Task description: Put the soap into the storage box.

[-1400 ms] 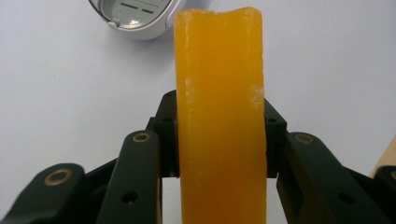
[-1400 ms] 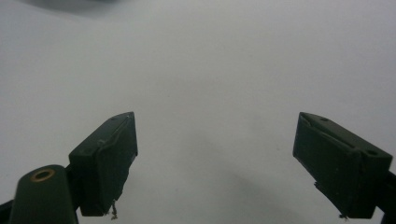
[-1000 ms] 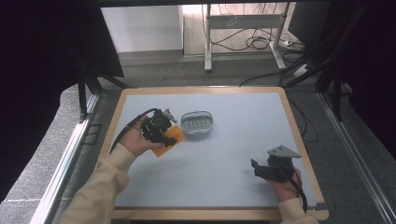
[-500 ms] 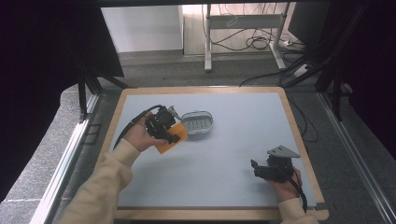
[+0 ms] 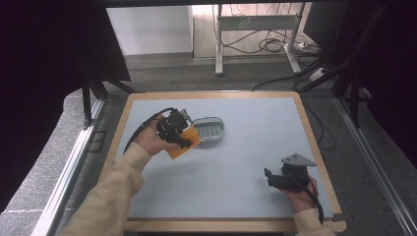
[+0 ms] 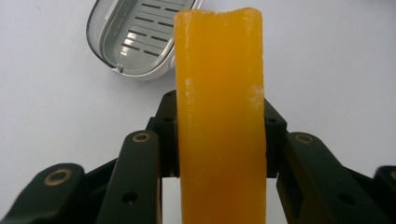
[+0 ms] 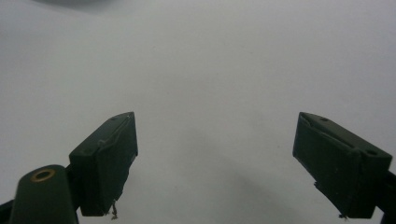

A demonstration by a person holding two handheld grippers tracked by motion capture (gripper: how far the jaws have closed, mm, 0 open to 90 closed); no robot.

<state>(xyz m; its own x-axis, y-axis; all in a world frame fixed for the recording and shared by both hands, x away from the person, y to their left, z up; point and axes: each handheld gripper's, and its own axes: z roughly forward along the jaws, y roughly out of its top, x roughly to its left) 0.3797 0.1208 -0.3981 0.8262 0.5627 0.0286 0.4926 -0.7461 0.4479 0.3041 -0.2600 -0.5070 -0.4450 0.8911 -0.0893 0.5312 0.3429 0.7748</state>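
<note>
Orange soap bar, clamped between the left gripper's jaws, now sits closer to the white slotted dish at centre-left of the high view than a second ago. Pale table, wood-edged, fills mid-frame. Right gripper, lower right, rests with jaws spread.

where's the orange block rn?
The orange block is clamped between the left gripper's fingers, on the table's left side in the high view, just short of the grey slotted dish.
</note>
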